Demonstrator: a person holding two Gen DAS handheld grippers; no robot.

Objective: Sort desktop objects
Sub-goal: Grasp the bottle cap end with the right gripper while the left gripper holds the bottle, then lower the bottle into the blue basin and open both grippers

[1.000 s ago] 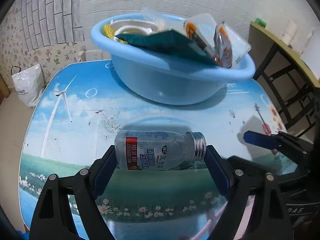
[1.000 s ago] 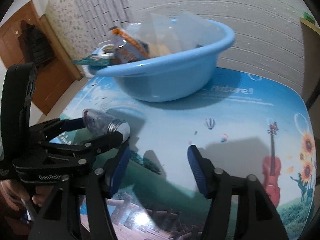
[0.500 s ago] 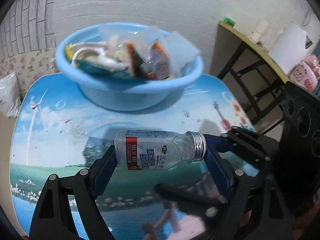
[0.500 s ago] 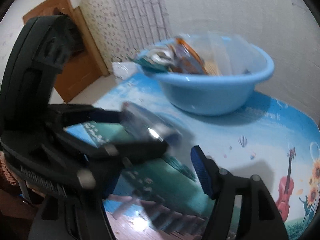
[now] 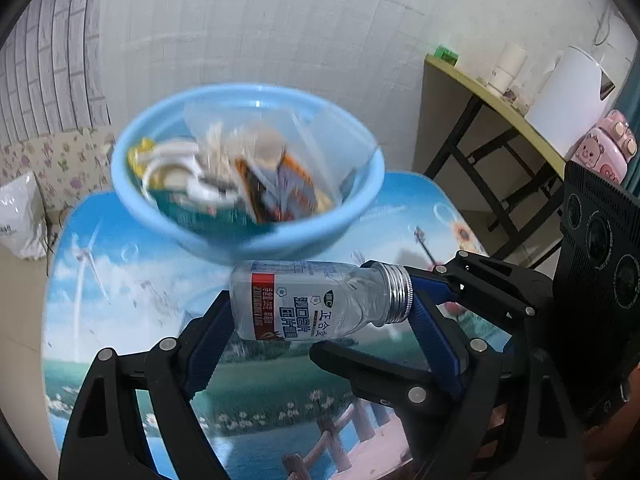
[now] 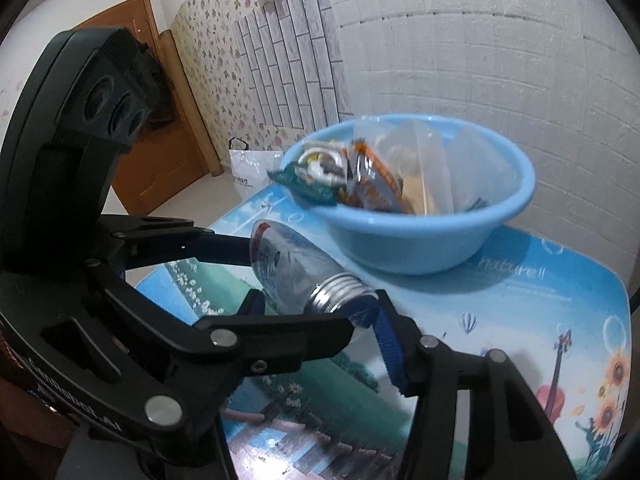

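A clear plastic bottle [image 5: 304, 304] with a red and white label and a silver screw cap [image 5: 394, 298] hangs above the table. My left gripper [image 5: 320, 314] is shut on it lengthwise, one pad on the base and one on the cap. My right gripper [image 6: 320, 308] reaches in from the right with the cap [image 6: 340, 292] between its jaws, which are closing. Its right pad [image 6: 390, 344] sits at the cap's edge; its left finger is hidden behind the left gripper's finger. A light blue basin [image 5: 360, 204] holding snack packets and bags stands behind the bottle.
The table [image 5: 100, 280] has a printed landscape cover. A white plastic bag [image 5: 20, 216] lies on the floor at the left. To the right stands a side table [image 5: 472, 80] with white containers and pink items. A brick wall is close behind the basin [image 6: 500, 216].
Both grippers have risen, and the bottle with them, so the basin's inside now shows. The right gripper has moved in onto the bottle's cap and its jaws have narrowed.
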